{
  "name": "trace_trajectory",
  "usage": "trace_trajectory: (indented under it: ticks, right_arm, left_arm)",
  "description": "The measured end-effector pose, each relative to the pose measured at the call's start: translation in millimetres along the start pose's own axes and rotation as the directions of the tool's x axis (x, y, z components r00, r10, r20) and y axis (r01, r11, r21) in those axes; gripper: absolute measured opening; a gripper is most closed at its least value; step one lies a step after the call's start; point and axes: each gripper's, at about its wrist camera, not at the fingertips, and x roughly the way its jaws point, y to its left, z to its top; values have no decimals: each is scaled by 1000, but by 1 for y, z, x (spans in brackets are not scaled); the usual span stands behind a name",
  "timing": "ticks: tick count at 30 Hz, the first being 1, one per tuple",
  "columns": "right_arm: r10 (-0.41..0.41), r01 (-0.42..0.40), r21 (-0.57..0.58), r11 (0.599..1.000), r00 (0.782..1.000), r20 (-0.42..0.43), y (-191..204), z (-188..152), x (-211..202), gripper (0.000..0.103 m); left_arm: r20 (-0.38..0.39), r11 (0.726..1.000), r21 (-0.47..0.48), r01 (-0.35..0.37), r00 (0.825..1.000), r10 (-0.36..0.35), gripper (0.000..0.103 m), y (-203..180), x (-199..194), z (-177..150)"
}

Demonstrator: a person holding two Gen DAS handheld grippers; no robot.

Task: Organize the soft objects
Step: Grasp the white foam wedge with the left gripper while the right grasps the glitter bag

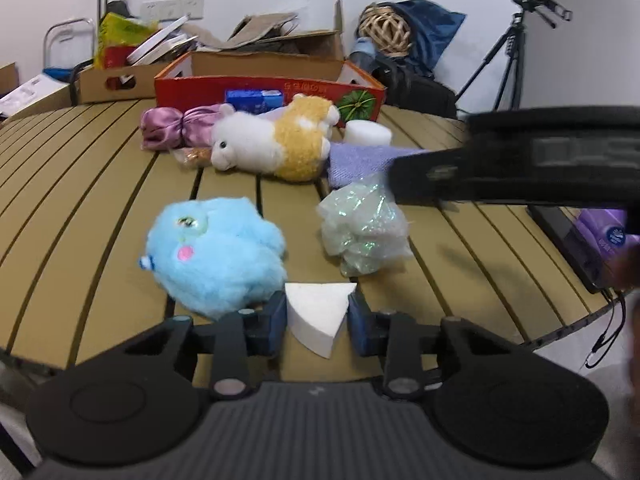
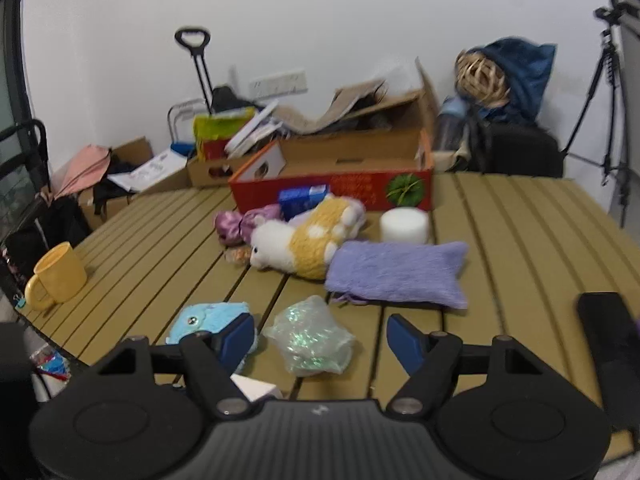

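My left gripper (image 1: 318, 318) is shut on a white foam wedge (image 1: 320, 314) at the near table edge. A fluffy blue plush (image 1: 216, 252) lies just left of it. A crinkly iridescent bag (image 1: 362, 232) lies ahead to the right. My right gripper (image 2: 320, 340) is open and empty, hovering above that bag (image 2: 312, 340). Farther back lie a white-and-yellow alpaca plush (image 2: 304, 244), a purple towel (image 2: 396, 272), a pink satin pouch (image 1: 176, 128) and a white foam cylinder (image 2: 404, 226). The right gripper's body (image 1: 520, 160) crosses the left wrist view.
A red cardboard box (image 2: 332, 184) stands at the back of the slatted table (image 2: 520, 240), with a small blue box (image 2: 300, 198) in front. A yellow mug (image 2: 56, 276) sits at the left edge. A black tray (image 1: 576, 240) is on the right. Clutter and a tripod (image 1: 508, 48) stand behind.
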Motion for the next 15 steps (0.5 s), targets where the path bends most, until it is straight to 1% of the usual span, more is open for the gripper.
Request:
trace_trajectory:
  ticks: [1, 2, 3, 4, 5, 7, 8, 12, 15]
  right_arm:
    - [8, -8, 8, 1000, 1000, -15, 1, 1, 12, 68]
    - [17, -16, 16, 1000, 999, -29, 3, 0, 22, 61]
    - [23, -22, 24, 999, 999, -44, 4, -1, 32, 48]
    - [26, -24, 28, 999, 998, -59, 5, -3, 39, 42]
    - [28, -26, 27, 999, 997, -69, 6, -6, 44, 30]
    - [31, -30, 18, 999, 997, -70, 8, -7, 45, 28]
    - [35, -34, 19, 999, 997, -63, 8, -7, 44, 25]
    - [44, -41, 40, 998, 997, -65, 1, -7, 41, 17]
    - [32, -30, 56, 998, 999, -35, 0, -5, 27, 15]
  left_arm:
    - [3, 1000, -3, 9, 1000, -9, 31, 2, 0, 0]
    - [5, 1000, -6, 17, 1000, -17, 30, 3, 1, 1]
    - [9, 1000, -6, 24, 1000, -23, 30, 5, 1, 1]
    - [11, 1000, -8, 29, 1000, -28, 29, 5, 2, 1]
    - [12, 999, -12, 37, 999, -36, 29, 6, 3, 1]
    - [14, 999, -12, 49, 999, -49, 28, 6, 1, 1]
    - [22, 998, -4, 65, 998, -65, 28, 6, 0, 1]
    - [59, 994, 8, 110, 992, -110, 28, 2, -11, 3]
    - [103, 991, 20, 133, 986, -135, 28, 2, -32, 8]
